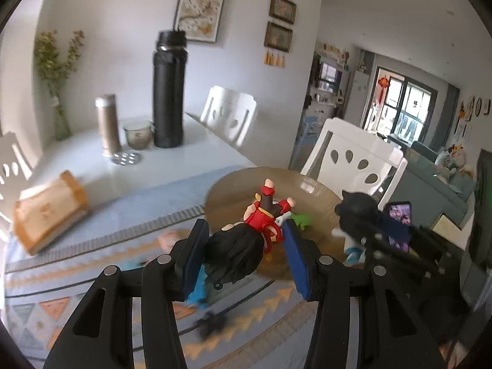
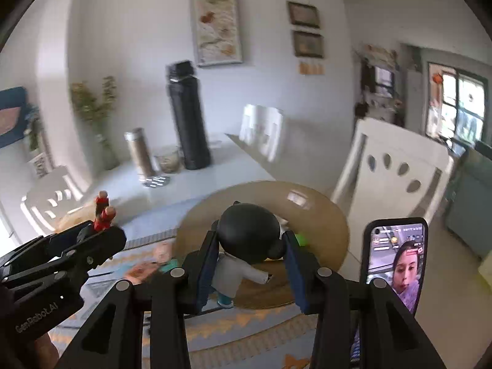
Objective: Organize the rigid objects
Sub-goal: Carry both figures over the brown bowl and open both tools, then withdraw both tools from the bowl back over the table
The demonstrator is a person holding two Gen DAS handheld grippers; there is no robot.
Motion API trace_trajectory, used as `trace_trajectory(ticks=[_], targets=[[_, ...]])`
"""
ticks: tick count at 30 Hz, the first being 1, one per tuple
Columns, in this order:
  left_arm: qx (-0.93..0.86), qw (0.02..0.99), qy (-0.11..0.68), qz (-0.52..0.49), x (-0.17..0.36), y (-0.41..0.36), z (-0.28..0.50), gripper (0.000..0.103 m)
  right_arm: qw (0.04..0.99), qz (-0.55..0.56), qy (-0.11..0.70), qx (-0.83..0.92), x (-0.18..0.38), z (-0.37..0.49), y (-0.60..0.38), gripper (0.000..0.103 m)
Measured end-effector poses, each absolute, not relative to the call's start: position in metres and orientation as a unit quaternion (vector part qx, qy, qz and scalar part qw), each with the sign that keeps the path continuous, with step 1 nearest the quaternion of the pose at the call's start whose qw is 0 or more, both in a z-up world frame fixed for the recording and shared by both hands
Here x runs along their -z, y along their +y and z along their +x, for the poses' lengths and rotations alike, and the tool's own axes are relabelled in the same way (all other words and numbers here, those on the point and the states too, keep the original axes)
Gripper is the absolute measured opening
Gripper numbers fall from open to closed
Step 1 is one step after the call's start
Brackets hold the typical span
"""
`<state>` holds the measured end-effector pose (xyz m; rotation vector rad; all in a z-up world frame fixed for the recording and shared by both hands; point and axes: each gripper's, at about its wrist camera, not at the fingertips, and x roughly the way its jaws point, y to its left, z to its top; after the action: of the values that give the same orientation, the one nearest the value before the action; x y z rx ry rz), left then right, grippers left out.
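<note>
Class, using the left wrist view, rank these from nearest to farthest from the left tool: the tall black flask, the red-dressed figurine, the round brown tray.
1. Red-dressed figurine, gripped in the left tool.
2. Round brown tray, just beyond.
3. Tall black flask, far back left.

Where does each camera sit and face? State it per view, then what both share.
Left wrist: on the left gripper, facing its red-dressed figurine, the tan plate, the right gripper alongside.
Right wrist: on the right gripper, facing its black-haired figurine; left gripper alongside.
Shared: plate, black bottle, white chair.
</note>
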<state>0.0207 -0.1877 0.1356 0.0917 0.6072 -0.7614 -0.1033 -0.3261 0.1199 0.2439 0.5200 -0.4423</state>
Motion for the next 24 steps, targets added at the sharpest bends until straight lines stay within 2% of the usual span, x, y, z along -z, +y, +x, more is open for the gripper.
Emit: trace_trajectory(ticks=[4, 12, 16, 17, 18, 21, 24], targets=[[0.357, 0.879, 0.311, 0.059, -0.114, -0.222, 0.033, 0.046, 0.922, 0.117, 0.286, 0.233, -0.101, -0.084, -0.339, 0.041], [0.361, 0.872, 0.324, 0.067, -0.094, -0.231, 0.041, 0.047, 0.907, 0.109, 0.316, 0.256, -0.084, -0.069, -0.354, 0.042], [0.375, 0.866, 0.328, 0.042, -0.099, -0.207, 0.039, 0.058, 0.914, 0.125, 0.302, 0.242, -0.091, -0.078, -0.355, 0.053], [0.375, 0.870, 0.317, 0.043, -0.104, -0.197, 0.035, 0.067, 0.917, 0.120, 0.293, 0.243, -0.096, -0.083, -0.351, 0.057], [0.369, 0.876, 0.307, 0.046, -0.107, -0.189, 0.032, 0.069, 0.921, 0.112, 0.283, 0.245, -0.102, -0.088, -0.345, 0.062], [0.345, 0.894, 0.284, 0.043, -0.122, -0.148, 0.019, 0.071, 0.934, 0.094, 0.259, 0.227, -0.123, -0.099, -0.320, 0.064], [0.323, 0.907, 0.269, 0.028, -0.133, -0.101, 0.004, 0.075, 0.948, 0.083, 0.247, 0.184, -0.135, -0.103, -0.287, 0.071]])
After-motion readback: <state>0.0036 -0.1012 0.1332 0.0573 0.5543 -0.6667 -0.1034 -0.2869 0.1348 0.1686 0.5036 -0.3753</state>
